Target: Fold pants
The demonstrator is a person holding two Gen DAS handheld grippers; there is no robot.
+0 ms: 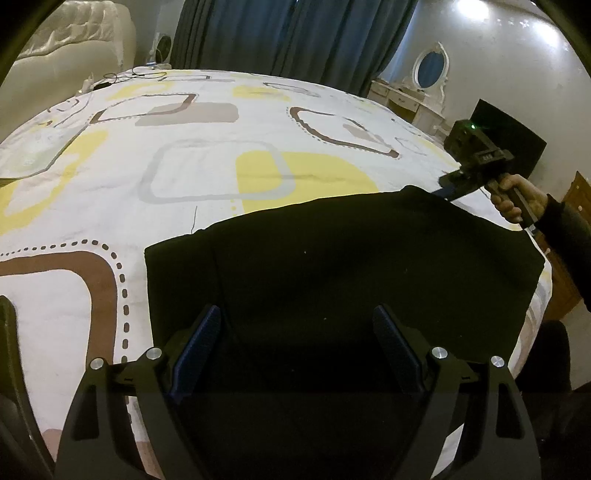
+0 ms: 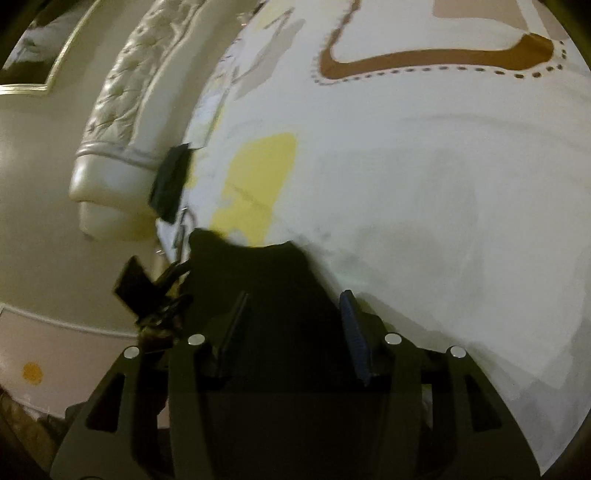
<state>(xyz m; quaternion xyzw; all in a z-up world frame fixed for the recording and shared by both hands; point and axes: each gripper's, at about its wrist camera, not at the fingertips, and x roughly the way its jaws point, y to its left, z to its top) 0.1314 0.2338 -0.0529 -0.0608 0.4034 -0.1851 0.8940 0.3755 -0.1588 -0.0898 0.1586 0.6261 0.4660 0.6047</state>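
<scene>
The black pants [image 1: 351, 266] lie folded flat on the patterned bed sheet [image 1: 207, 173]. My left gripper [image 1: 297, 321] is open, its blue-padded fingers spread over the near edge of the pants. My right gripper [image 1: 448, 184] shows at the pants' far right corner, held by a hand; from that view I cannot tell whether it touches the cloth. In the right wrist view the right gripper [image 2: 295, 314] is open over a dark corner of the pants [image 2: 266, 273]. The left gripper [image 2: 155, 291] shows at the left there.
A white tufted headboard [image 2: 122, 110] stands along one side of the bed. Blue curtains [image 1: 295, 33] hang behind it. A white dresser with an oval mirror [image 1: 428, 70] stands at the back right. Cables [image 1: 122, 75] lie at the far left corner of the sheet.
</scene>
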